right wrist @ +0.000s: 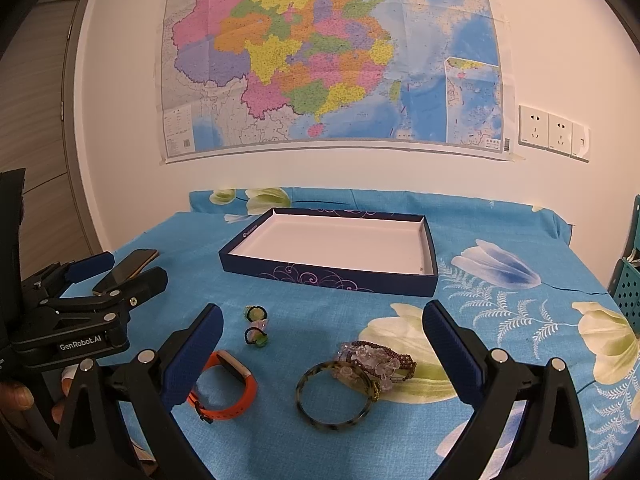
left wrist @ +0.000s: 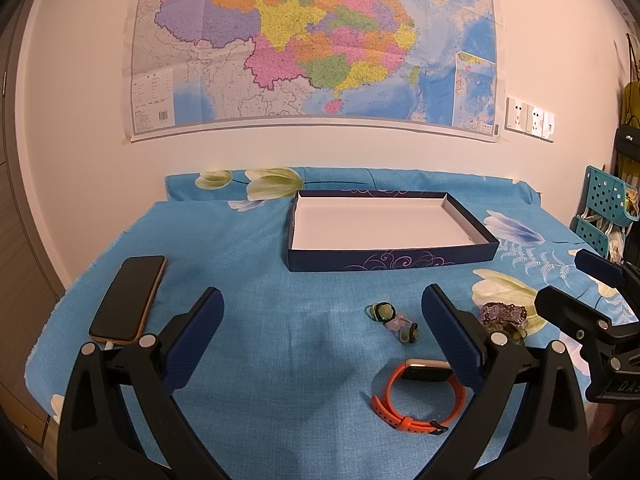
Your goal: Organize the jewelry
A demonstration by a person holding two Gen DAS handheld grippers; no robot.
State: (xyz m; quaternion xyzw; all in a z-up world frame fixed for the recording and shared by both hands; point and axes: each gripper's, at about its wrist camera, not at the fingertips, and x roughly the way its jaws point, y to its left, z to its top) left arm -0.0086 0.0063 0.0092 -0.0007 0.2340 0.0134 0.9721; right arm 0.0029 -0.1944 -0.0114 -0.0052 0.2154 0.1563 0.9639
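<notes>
Right wrist view: right gripper (right wrist: 322, 340) spread wide and empty above bangle (right wrist: 334, 396) and beads (right wrist: 378, 360); left gripper (left wrist: 322, 320) likewise released near watch (left wrist: 418, 394). Box (right wrist: 332, 278) bare, well apart. Likely first pick; calls for lowering and clamping the bangle's rim.

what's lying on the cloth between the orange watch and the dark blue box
The small green and pink bead pieces lie between the orange watch and the dark blue box; otherwise only bare blue cloth. The right wrist view shows it best.
</notes>
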